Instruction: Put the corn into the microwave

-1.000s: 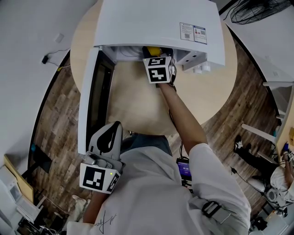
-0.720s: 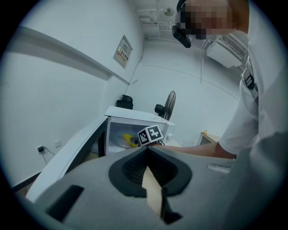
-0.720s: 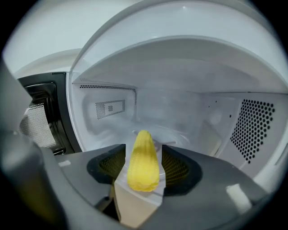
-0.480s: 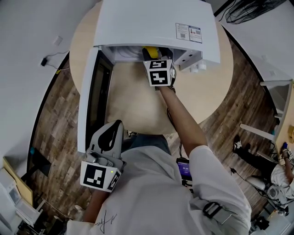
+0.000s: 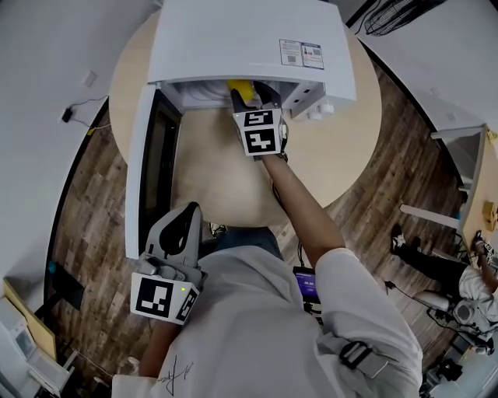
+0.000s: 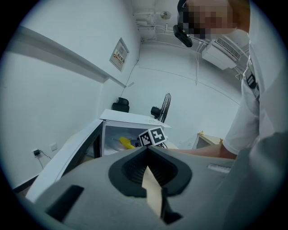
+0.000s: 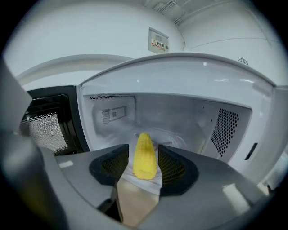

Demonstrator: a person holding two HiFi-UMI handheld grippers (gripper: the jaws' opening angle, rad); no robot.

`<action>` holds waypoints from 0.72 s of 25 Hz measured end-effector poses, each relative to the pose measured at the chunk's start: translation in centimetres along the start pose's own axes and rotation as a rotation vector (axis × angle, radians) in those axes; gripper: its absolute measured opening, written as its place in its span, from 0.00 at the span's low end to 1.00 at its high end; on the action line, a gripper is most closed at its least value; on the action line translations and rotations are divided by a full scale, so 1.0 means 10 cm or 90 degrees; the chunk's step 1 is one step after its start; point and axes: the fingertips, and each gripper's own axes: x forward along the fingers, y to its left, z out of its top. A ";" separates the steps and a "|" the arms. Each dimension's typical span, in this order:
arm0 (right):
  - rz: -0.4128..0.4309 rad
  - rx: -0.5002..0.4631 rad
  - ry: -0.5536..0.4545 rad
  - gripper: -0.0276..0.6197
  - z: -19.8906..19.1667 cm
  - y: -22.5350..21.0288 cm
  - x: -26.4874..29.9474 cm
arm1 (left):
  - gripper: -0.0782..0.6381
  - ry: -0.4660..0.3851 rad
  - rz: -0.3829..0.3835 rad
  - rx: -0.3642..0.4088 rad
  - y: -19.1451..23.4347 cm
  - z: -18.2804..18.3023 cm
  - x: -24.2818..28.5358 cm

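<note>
The yellow corn (image 7: 145, 164) lies on its side on the white floor of the open microwave (image 5: 233, 39), just inside the front edge. My right gripper (image 7: 144, 152) is at the opening with a jaw on either side of the corn. Its jaws have just been closing, but a thin gap shows on each side, so it is open. In the head view the corn (image 5: 240, 88) pokes out past the right gripper (image 5: 250, 99). My left gripper (image 5: 187, 218) hangs shut and empty near the person's body, below the door. The left gripper view shows that gripper (image 6: 146, 152) pointed toward the corn (image 6: 126, 143).
The microwave door (image 5: 144, 179) swings out to the left, close to my left gripper. The microwave stands on a round wooden table (image 5: 226, 179). A fan (image 5: 397, 15) stands at the back right, and another person (image 5: 475, 288) sits at the far right.
My right gripper has drawn back a little from the microwave opening, and more of the corn shows ahead of it. The left gripper has stayed where it was.
</note>
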 end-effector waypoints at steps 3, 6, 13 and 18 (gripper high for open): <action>0.003 0.014 -0.008 0.36 0.03 0.01 -0.09 | 0.10 -0.006 -0.006 0.001 -0.03 0.02 -0.02; 0.005 0.022 -0.012 0.36 0.05 0.03 -0.19 | 0.10 -0.015 -0.010 0.002 -0.05 0.05 -0.06; 0.004 0.038 -0.020 0.32 0.09 0.05 -0.42 | 0.10 -0.028 -0.021 0.010 -0.10 0.08 -0.13; 0.006 0.053 -0.018 0.30 0.04 0.09 -0.60 | 0.10 -0.040 -0.023 0.014 -0.12 0.10 -0.20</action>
